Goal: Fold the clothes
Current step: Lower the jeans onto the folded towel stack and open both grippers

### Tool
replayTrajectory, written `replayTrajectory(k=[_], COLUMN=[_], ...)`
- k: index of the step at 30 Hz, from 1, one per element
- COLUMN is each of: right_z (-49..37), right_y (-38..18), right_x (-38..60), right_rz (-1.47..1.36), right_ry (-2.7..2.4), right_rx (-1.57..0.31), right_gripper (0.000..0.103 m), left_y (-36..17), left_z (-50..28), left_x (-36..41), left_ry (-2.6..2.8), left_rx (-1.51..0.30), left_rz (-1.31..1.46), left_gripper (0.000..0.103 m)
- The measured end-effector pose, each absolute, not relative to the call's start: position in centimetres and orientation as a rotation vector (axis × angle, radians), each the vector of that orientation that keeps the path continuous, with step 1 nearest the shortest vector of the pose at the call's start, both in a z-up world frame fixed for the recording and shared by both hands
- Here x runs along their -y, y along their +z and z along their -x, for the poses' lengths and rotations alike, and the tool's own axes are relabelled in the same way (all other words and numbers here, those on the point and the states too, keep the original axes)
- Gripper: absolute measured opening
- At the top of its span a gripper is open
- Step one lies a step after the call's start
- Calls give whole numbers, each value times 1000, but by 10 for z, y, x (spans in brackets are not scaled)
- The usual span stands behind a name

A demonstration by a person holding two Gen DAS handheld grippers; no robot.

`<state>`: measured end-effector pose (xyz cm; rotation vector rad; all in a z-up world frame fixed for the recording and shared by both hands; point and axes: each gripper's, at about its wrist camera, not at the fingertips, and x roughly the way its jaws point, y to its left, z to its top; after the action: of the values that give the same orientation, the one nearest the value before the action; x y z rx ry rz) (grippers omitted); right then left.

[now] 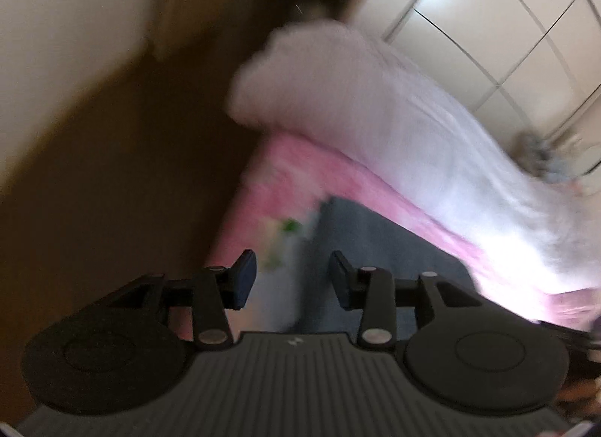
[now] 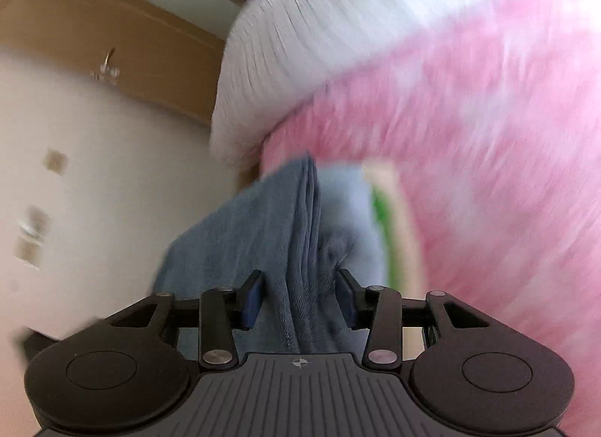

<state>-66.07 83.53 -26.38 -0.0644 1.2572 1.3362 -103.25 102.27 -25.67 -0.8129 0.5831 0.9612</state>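
Slipping is the risk: the right tool [image 2: 298, 300] stands spread around a bunched ridge of the blue-grey garment [image 2: 263, 234], its pads clear of the cloth, so the fold may sag over the bed's [image 1: 330, 174] pink corner. The left tool [image 1: 293, 281] stands spread and empty above the same garment.

Folded blue-grey cloth [image 2: 263, 234] on pink bedding [image 2: 488, 136]

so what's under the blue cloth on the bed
The blue cloth lies on the pink bedcover, beside a pale piece with a green mark. Whatever is directly beneath its folds is covered.
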Motion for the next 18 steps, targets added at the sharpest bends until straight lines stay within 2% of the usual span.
replayTrajectory(k=[1,3,5,8,9,11,14,18], right_z=[671,698,726,764,770,781,778,774], right_y=[-247,-226,-216,-227,-238,-260,-292,-283], right_x=[-828,-813,-800,-797,-799,-803,-804,-809], right_rz=[151,295,381,501,544,630,665,652], right_ry=[1347,1378,1452,1532,1523,1495,1487,1483], right_rx=[-1153,-975,-871,-748,-728,-693,-718,-780], right_gripper=[42,42,42,39,34,30,30,30], left_y=[-249,-238,-232,-255,-266,-288,-303,-294], left_z=[1031,1020,1008,986,982,979,981,988], left_x=[-1010,-981,-956,-942,-943,-948,-950,-943], left_ry=[959,907,862,861,873,898,924,960], left_rx=[-598,-626,-657,-731,-752,-783,-787,-772], left_rz=[756,654,561,484,479,486,505,509], left_gripper=[23,16,13,12,12,11,11,11])
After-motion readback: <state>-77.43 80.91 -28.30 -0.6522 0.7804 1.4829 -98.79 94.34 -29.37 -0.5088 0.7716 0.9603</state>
